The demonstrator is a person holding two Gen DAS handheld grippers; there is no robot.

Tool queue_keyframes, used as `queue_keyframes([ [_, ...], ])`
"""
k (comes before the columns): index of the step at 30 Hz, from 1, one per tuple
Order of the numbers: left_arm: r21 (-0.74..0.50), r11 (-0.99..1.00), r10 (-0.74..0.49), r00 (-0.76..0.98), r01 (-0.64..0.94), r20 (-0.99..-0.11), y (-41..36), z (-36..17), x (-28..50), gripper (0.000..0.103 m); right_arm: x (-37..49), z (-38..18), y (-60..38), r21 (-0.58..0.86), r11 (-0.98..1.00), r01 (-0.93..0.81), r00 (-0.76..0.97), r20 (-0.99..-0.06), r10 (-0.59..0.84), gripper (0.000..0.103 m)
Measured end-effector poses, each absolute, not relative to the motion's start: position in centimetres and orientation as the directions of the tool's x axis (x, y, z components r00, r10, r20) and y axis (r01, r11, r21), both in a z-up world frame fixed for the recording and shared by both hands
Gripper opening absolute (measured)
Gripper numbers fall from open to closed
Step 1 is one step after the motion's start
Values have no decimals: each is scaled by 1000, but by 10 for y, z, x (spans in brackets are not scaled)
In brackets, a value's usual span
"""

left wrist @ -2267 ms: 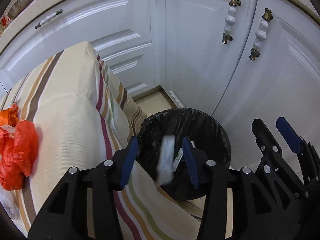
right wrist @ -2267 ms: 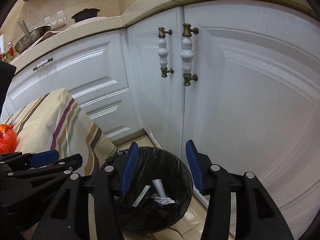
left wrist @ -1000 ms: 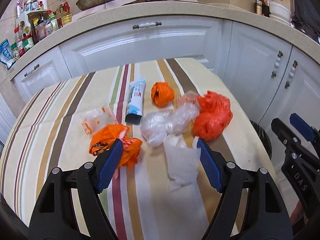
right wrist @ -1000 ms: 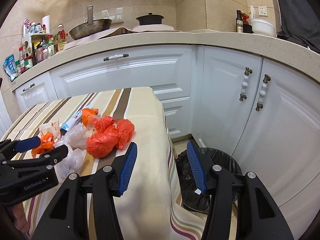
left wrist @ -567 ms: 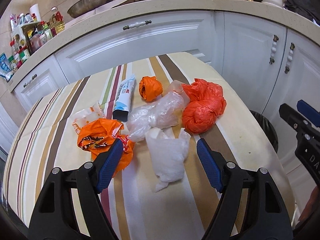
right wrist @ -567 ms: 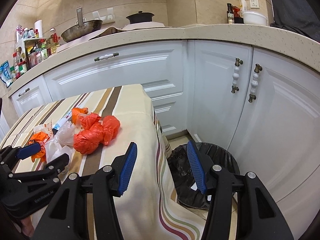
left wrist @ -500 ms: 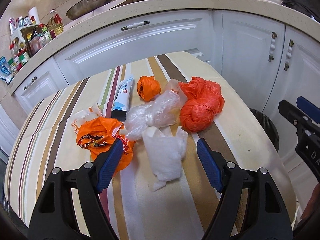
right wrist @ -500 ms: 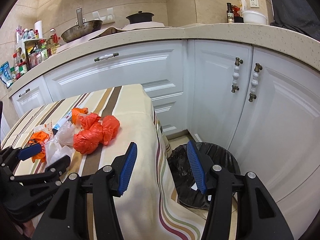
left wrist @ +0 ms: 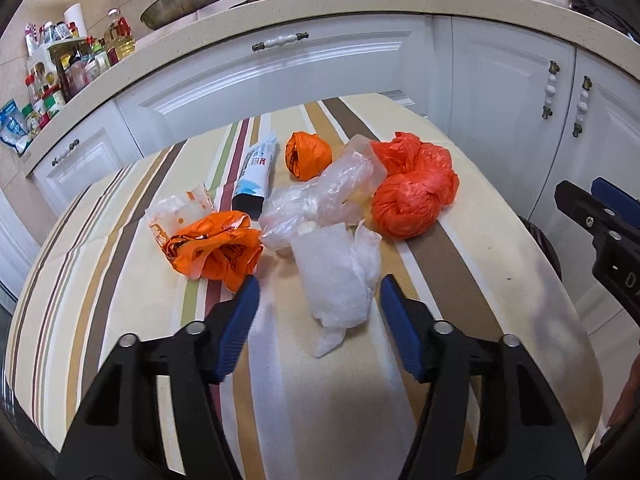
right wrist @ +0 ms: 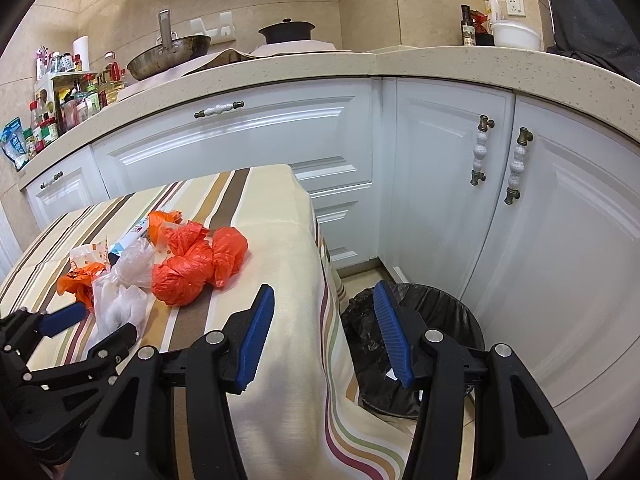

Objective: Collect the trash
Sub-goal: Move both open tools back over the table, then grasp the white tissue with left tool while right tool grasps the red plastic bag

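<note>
Fingers [left wrist: 394,324] of the left gripper [left wrist: 320,312] were closing around the white crumpled tissue [left wrist: 338,276], not pinching yet.
Right gripper [right wrist: 324,332] hung half-open, empty, by the bin [right wrist: 444,304].

Left claw [left wrist: 320,304] closing, angled down; right claw [right wrist: 324,328] half-open, empty.

Blue pads, black frame on left gripper [left wrist: 320,300]. White crumpled tissue [left wrist: 338,276] just ahead between its fingers. Orange printed wrapper [left wrist: 214,250] ahead-left of it; red-orange bag [left wrist: 412,196] ahead-right; clear plastic bag [left wrist: 320,200] beyond the tissue; small orange ball [left wrist: 308,155] and white-blue tube [left wrist: 256,174] farther ahead. Tablecloth [left wrist: 480,240] cream with brown, tan, green, maroon stripes. Black bin liner [right wrist: 432,320] under right gripper [right wrist: 324,330], also blue-padded.
</note>
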State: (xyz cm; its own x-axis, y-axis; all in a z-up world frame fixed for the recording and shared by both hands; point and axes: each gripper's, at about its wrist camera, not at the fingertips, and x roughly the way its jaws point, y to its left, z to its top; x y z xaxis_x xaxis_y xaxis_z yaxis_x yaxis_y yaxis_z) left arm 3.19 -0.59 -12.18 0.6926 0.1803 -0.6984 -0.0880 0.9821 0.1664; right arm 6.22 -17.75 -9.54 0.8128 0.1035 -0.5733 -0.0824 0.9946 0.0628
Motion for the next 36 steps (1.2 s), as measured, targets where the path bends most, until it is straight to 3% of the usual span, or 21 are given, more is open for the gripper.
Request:
queue_keyframes([
  [5,108,992,118,693,-59,-711,-1,-123,35,24,62,-94,-171,51,994,-92,809,-578,104,52],
  [18,53,998,65,722,-39,-689,30,-93,9,21,65,-84,-129,25,982,-189,802,-573,169,52],
  [31,27,977,171,707,-210,-686,109,-80,-13,21,82,-85,-74,-12,971,-237,765,-618,179,52],
  [36,31,961,221,700,-273,-679,136,-78,-16,21,91,-86,-67,-30,980,-198,762,-634,135,64],
])
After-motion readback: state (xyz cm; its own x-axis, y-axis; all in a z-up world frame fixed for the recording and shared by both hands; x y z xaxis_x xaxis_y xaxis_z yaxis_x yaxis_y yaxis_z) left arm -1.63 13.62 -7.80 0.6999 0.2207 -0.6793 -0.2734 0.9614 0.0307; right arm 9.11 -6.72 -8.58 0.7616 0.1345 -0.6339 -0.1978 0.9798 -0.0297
